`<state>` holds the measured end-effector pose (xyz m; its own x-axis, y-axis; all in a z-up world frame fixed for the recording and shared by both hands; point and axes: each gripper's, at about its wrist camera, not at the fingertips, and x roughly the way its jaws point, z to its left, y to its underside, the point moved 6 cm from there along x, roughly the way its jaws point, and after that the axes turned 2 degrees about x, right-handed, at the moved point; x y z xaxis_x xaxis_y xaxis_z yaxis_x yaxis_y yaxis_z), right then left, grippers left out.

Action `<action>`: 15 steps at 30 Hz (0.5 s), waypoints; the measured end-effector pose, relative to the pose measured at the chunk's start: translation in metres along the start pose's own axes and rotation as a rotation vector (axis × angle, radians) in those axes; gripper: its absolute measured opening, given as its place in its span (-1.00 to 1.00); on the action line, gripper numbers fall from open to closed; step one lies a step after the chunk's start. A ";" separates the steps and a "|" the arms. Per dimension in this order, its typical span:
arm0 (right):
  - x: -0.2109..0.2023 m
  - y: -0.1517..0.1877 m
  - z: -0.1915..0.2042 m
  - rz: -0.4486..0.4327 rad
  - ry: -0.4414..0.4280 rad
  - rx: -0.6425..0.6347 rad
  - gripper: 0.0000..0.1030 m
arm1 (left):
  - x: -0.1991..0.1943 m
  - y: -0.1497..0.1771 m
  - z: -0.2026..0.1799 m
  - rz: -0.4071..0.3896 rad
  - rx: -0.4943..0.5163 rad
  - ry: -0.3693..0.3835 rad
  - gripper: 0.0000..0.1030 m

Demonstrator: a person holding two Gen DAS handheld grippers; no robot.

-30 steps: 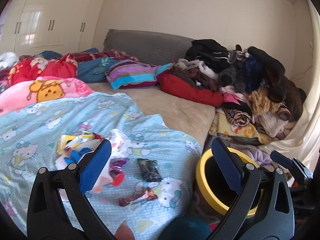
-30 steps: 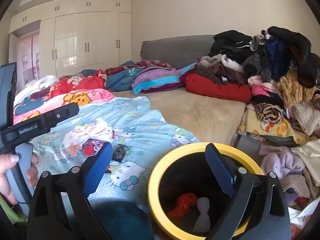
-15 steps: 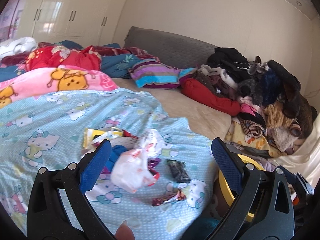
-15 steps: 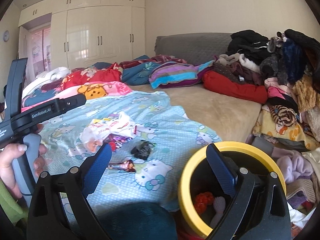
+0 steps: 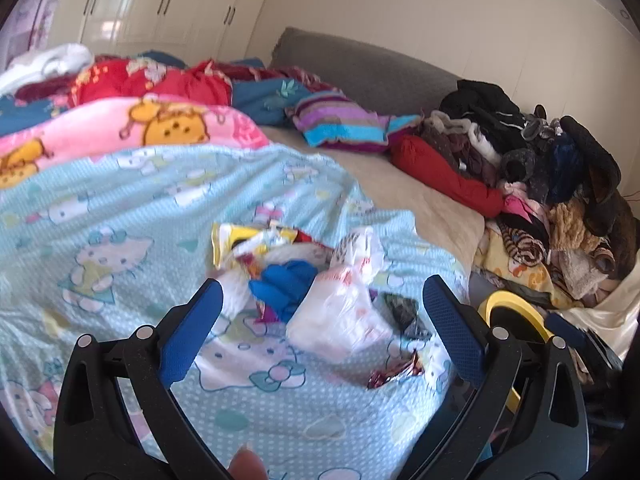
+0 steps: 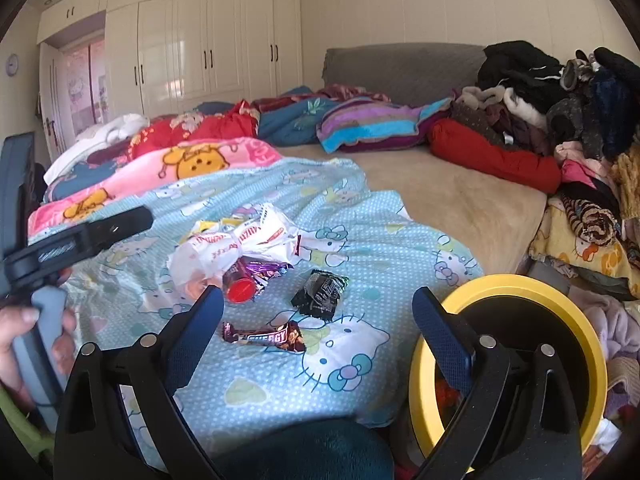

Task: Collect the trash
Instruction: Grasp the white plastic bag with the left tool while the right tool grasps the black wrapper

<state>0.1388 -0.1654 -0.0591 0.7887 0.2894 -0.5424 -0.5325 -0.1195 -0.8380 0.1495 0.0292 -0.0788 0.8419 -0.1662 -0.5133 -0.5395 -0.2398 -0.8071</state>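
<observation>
Shift since a second earlier: both cameras had swung leftward, off the yellow-rimmed bin (image 6: 516, 344) and onto the litter on the bed.
Left gripper (image 5: 320, 312): fingers spread wide, nothing between them, framing the crumpled white plastic bag (image 5: 340, 316) and a blue scrap (image 5: 286, 284).
Right gripper (image 6: 318, 316): likewise spread and empty, poised above the energy bar wrapper (image 6: 266, 336).
Trash: clustered on the pale blue cartoon-cat blanket (image 6: 380, 248), with a black wrapper (image 6: 320, 292) and a red-capped purple packet (image 6: 248, 280) near the white bag.
Bin: beside the bed's edge, to the right of the litter.
Risk: flat wrappers on soft bedding could slip the pads, or the fingers could pinch blanket along with them.
Second risk: the bag might spill whatever it holds if lifted by a loose fold.
</observation>
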 end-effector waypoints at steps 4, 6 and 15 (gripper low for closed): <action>0.023 0.001 -0.004 0.044 0.020 0.003 0.80 | 0.009 0.010 0.003 0.034 -0.009 0.023 0.73; 0.038 0.002 -0.007 0.076 0.025 0.010 0.79 | 0.014 0.015 0.004 0.051 -0.011 0.036 0.65; 0.108 0.009 -0.021 0.228 0.022 0.100 0.63 | 0.029 0.019 -0.001 0.091 -0.041 0.096 0.55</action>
<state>0.2257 -0.1551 -0.1261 0.6503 0.2446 -0.7192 -0.7247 -0.0842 -0.6839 0.1634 0.0189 -0.1088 0.7853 -0.2795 -0.5524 -0.6156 -0.2583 -0.7445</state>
